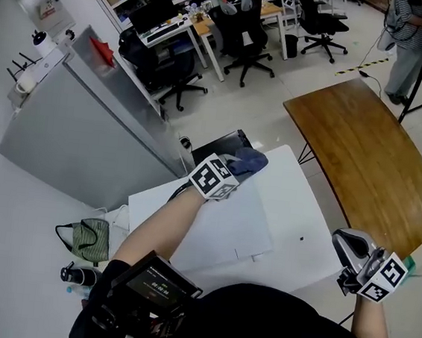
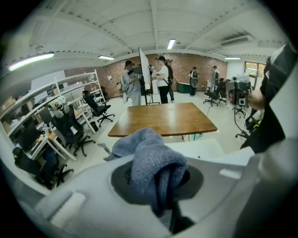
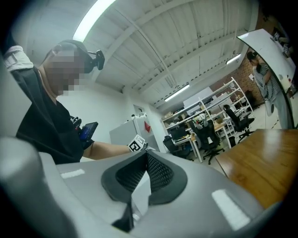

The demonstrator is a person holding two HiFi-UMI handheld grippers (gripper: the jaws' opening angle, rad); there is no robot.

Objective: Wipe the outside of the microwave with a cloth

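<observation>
Fingers on the left gripper are clamping a bunched blue cloth; loose folds are spilling out above them in the left gripper view. It's hovering over the far edge of the white table, near the far left corner. A dark box is sitting just beyond that edge, right beside the cloth and slightly left of it. I'm reading it as the microwave but can't confirm. Its long side seems to be running along the table's far edge, so the wipe should be tracking that line. The right gripper is idling off the near right corner, well apart from the box, with its tips pressing together on nothing. Left is clearly the nearer one.
</observation>
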